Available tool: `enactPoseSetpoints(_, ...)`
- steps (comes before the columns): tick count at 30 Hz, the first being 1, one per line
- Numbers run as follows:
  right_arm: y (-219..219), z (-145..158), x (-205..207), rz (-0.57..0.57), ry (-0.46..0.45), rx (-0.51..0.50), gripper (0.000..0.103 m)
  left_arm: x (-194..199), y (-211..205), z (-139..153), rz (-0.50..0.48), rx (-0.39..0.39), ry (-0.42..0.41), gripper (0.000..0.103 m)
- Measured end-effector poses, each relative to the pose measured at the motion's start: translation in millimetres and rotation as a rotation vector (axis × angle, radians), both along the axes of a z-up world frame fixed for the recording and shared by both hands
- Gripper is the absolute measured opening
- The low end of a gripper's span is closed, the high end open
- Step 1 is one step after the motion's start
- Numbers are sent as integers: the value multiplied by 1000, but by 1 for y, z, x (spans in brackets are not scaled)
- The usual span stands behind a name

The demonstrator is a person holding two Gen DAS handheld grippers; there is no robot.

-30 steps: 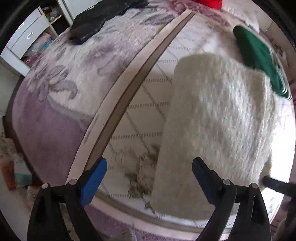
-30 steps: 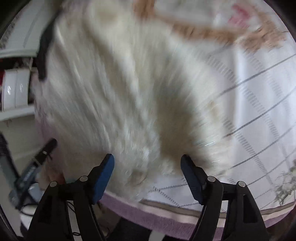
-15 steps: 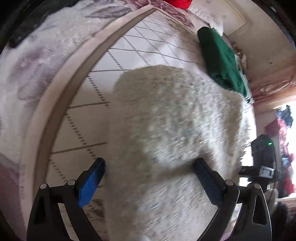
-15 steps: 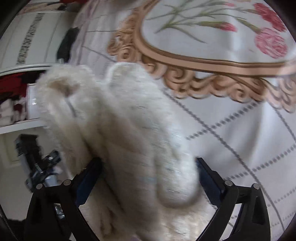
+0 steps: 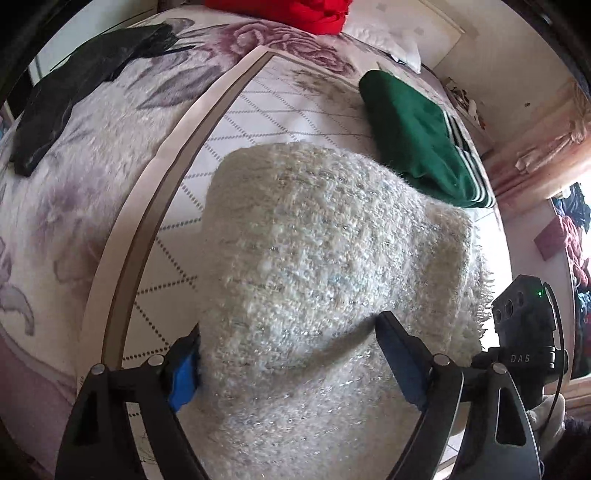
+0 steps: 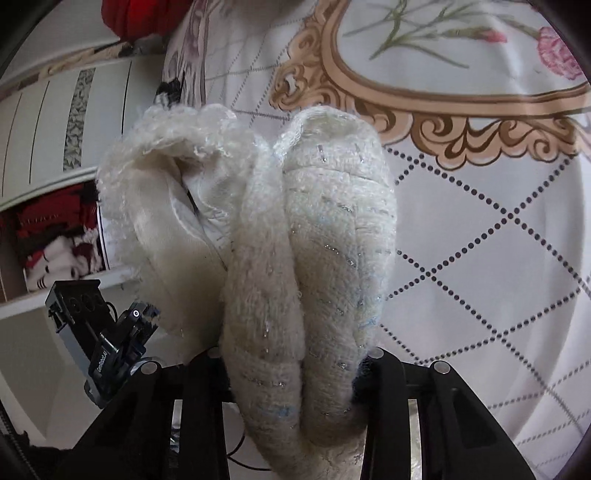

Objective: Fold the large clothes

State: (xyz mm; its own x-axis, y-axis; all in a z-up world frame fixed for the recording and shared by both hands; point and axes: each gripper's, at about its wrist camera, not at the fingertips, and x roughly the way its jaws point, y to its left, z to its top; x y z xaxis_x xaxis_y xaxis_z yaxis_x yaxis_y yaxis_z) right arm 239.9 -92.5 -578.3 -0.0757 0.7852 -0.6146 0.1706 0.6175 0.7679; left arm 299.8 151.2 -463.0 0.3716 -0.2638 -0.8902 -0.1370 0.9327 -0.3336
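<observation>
A fluffy white sweater [image 5: 325,251] lies folded on the bed's quilted cover [image 5: 258,110]. My left gripper [image 5: 291,365] stands wide around its near edge, blue pads at each side of the thick fold, jaws still apart. My right gripper [image 6: 295,373] is shut on the bunched end of the same sweater [image 6: 317,236], which stands up between its fingers, with a loose layer [image 6: 159,177] hanging to the left. The other gripper's body shows at the right in the left wrist view [image 5: 524,325].
A folded green garment [image 5: 417,136] lies just beyond the sweater. A black garment [image 5: 74,92] lies at the far left of the bed and a red one [image 5: 291,11] at the head. A wardrobe with shelves [image 6: 55,221] stands beside the bed.
My right gripper has closed on the sweater's bunched end and lifted it. My left gripper has moved forward so that its fingers stand around the sweater's near edge.
</observation>
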Motion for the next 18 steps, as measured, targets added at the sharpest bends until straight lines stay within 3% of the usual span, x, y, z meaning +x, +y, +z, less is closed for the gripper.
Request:
enactPoseSetpoints(4, -23, 41, 13, -54, -29, -3, 38, 10, -8, 22, -31, -2, -5, 85)
enactPoseSetpoints(9, -51, 88, 42, -105, -57, 5, 38, 52, -36, 62, -71, 12, -23, 85)
enactPoseSetpoints(13, -83, 121, 80, -145, -71, 24, 38, 109, -72, 93, -98, 23, -40, 85)
enactPoseSetpoints(18, -139, 161, 161, -187, -85, 14, 38, 210, -118, 109, -111, 8, -42, 85)
